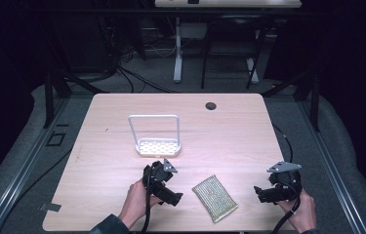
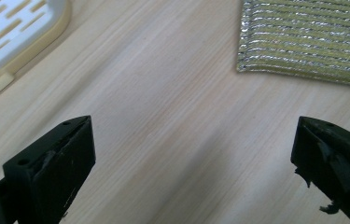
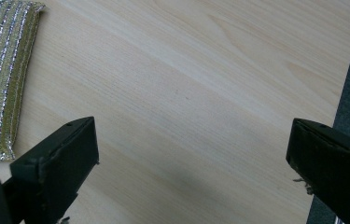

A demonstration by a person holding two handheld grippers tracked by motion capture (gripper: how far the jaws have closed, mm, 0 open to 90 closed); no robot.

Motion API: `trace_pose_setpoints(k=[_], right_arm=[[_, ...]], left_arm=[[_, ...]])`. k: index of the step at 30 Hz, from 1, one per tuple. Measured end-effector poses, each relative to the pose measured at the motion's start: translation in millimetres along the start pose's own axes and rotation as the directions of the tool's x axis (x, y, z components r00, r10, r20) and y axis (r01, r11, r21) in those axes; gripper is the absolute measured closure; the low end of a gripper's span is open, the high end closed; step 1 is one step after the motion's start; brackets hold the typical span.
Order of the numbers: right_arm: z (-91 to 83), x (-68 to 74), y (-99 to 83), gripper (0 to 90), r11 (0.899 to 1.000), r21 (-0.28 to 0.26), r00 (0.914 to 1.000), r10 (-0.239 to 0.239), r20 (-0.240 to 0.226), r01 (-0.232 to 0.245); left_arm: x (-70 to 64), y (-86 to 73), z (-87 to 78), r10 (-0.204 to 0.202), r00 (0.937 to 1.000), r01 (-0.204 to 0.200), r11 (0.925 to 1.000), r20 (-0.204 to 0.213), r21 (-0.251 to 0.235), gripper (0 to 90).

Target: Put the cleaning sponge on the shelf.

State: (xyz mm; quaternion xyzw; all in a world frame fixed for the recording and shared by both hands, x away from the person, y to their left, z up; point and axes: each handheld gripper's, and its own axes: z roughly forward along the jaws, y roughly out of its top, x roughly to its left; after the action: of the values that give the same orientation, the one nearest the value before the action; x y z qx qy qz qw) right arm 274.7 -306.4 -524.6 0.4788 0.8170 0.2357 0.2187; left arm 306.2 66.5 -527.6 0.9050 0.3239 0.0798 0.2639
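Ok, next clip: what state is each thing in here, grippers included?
Left gripper: open, holding nothing, over bare table.
Right gripper: open, holding nothing, near the table's right edge.
Sponge: lying flat between the grippers, untouched.
Rack: upright, tray empty, handle frame standing up.

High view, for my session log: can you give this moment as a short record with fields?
table: light wood, with a dark round hole near the far edge
rack: white drainer tray with an upright wire frame, mid-table
sponge: gold-silver scrub pad, flat, between the tools
left tool: open, empty
right tool: open, empty
contact: neither tool touches the sponge
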Motion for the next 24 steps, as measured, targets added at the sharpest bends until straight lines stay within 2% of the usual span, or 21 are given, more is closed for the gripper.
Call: trace_pose_setpoints(k=[11,16,24], right_arm=[[-1.5,-1.4,-2.4,1.6,1.000,-0.002,1.0000,0.005,0.005,-0.005],[-2.5,-2.2,-3.4,1.7,1.000,0.000,1.0000,0.001,0.005,-0.001],[-3.5,-2.2,-4.0,1.8,1.000,-0.006,1.0000,-0.001,0.006,0.001]], left_arm=[[-20.1,21.6,20.6,0.023,0.9981,-0.024,0.9997,0.057,0.011,0.0],[-31.5,31.5,31.9,0.047,0.9960,-0.049,0.9987,0.076,0.018,0.0],[-35.2,41.6,44.6,0.054,0.9927,-0.058,0.9977,0.108,0.034,0.1]])
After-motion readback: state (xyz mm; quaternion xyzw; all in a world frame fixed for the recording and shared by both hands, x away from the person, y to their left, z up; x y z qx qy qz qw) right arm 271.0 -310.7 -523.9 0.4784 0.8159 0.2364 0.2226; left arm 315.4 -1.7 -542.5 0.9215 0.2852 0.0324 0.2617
